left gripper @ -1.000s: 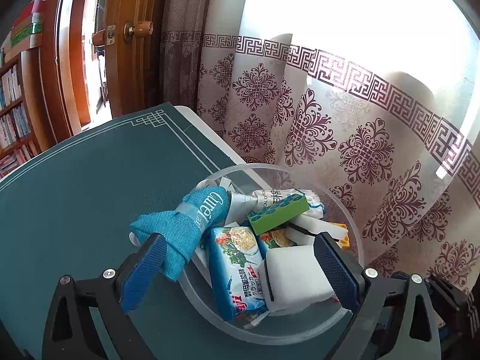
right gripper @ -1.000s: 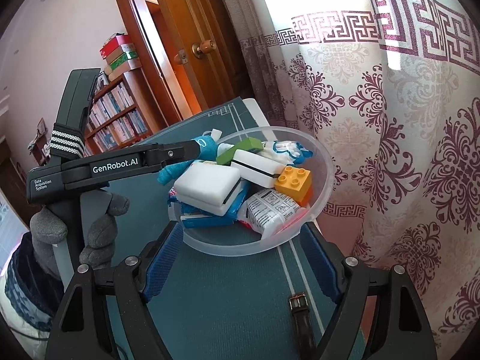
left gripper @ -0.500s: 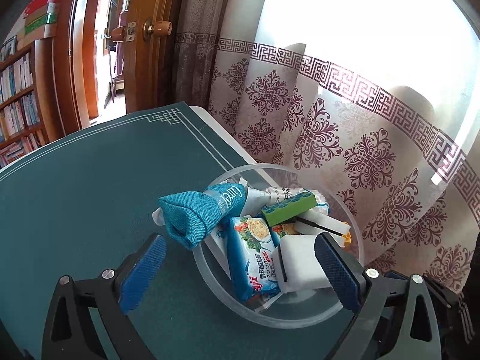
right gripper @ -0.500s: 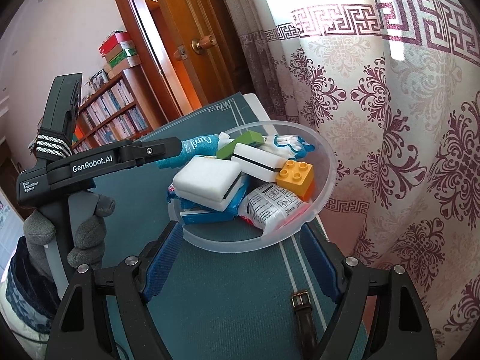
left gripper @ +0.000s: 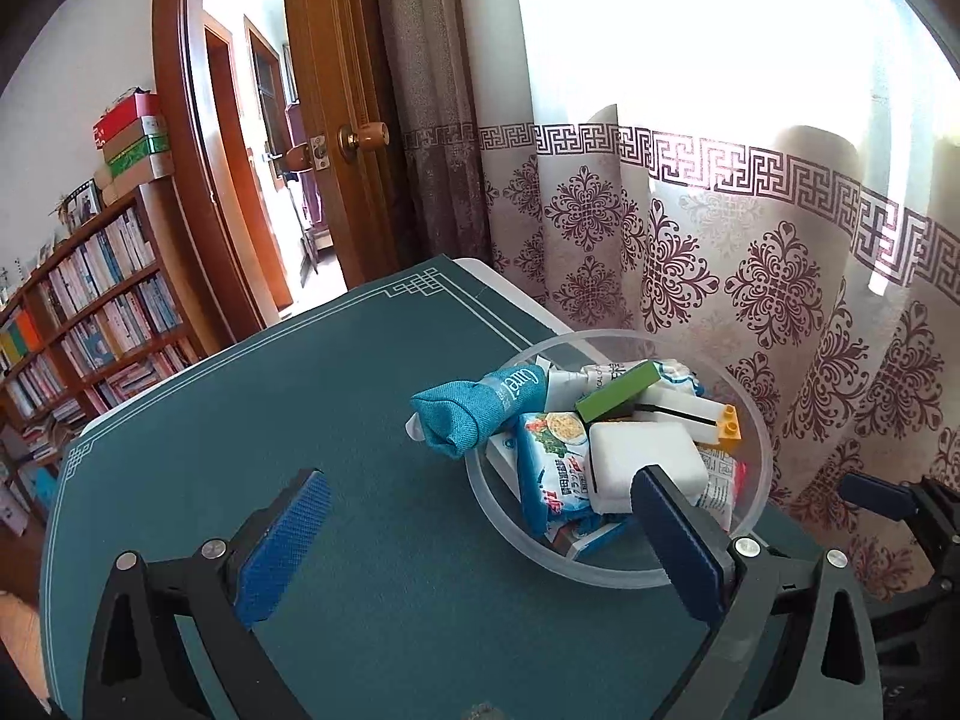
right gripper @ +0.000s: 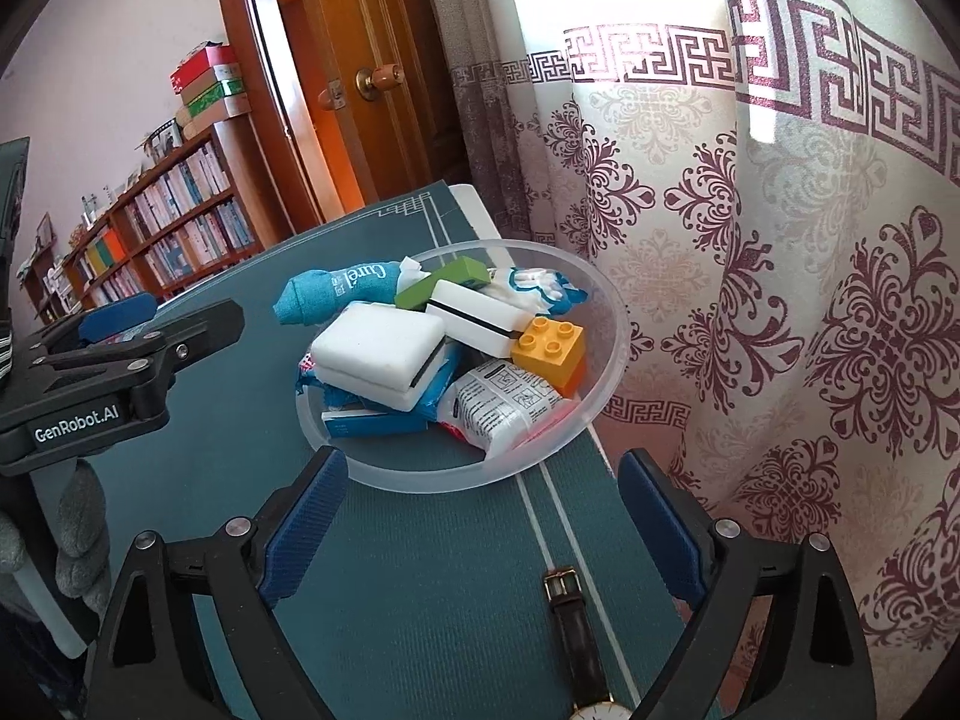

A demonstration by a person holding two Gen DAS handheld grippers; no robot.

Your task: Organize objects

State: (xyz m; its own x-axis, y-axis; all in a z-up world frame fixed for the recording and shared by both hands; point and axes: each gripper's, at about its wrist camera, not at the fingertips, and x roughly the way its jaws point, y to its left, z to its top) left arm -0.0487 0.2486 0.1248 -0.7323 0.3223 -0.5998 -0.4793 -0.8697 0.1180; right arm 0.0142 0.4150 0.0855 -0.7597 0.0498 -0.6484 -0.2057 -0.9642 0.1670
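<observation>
A clear plastic bowl [left gripper: 750, 516] [right gripper: 606, 384] stands near the table's curtain-side edge, heaped with items: a rolled teal cloth [left gripper: 474, 408] [right gripper: 336, 288] hanging over its rim, white sponges [left gripper: 642, 462] [right gripper: 384, 348], a green block [left gripper: 618, 390], a yellow toy brick [right gripper: 552, 348], snack packets [left gripper: 552, 474] [right gripper: 504, 402]. My left gripper [left gripper: 480, 540] is open and empty, drawn back from the bowl. My right gripper [right gripper: 480, 528] is open and empty, just short of the bowl.
A wristwatch with a brown strap [right gripper: 576, 624] lies on the teal table mat [left gripper: 240, 420] close to my right gripper. A patterned curtain [left gripper: 750, 240] hangs right behind the bowl. A bookshelf [left gripper: 78, 312] and open door [left gripper: 336, 120] stand beyond the table.
My left gripper has pulled back and up, away from the bowl, leaving the teal cloth on the bowl's rim. The right gripper has barely moved.
</observation>
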